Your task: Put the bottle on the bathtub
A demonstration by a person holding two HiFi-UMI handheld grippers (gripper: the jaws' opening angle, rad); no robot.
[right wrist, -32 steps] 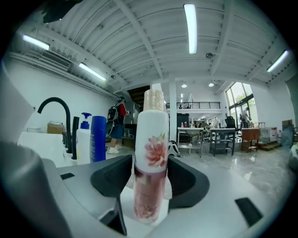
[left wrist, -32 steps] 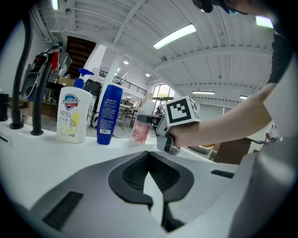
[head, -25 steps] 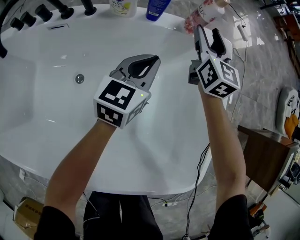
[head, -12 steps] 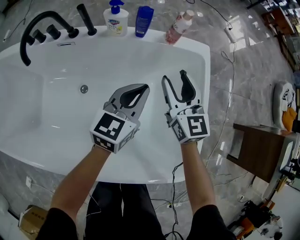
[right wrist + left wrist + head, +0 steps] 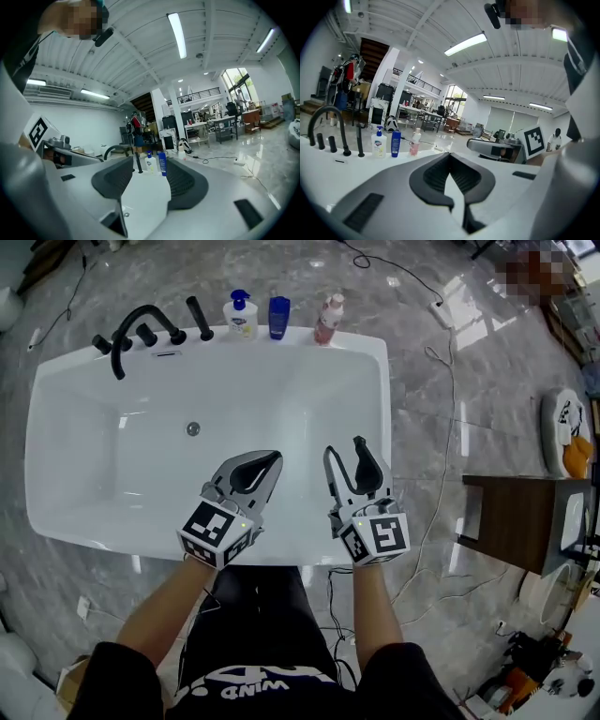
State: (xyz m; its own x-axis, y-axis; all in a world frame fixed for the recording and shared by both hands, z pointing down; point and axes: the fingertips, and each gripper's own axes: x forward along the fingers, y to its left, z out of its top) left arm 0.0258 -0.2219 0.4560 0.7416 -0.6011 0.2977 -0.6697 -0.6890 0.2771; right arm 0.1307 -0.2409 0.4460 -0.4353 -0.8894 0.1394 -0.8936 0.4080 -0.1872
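- Far left, a black faucet (image 5: 129, 326) curves over the back rim of the white bathtub (image 5: 56, 521), with a black hand-shower handle (image 5: 199, 318) standing just beside it.
- Next along that back rim stand a white pump bottle (image 5: 240, 315) and, just beside it, a blue bottle (image 5: 278, 318).
- My left hand-held gripper (image 5: 274, 460) hovers over the near half of the tub. Its jaws are pressed together at the tips, with nothing between them.
- The pink bottle (image 5: 327, 320) stands upright on the back rim, just right of the blue bottle and near the tub's far right corner. It is well apart from both hand-held grippers.
- My right hand-held gripper (image 5: 344, 451) hovers over the tub's near right part, beside the left one. Its jaws are spread, and its own view shows only the tub and the distant bottles in the gap.
- Right of the tub, a cable (image 5: 441, 474) trails across the grey marble floor (image 5: 487, 381).
- At the far right, a dark wooden cabinet (image 5: 511, 521) stands on the floor.
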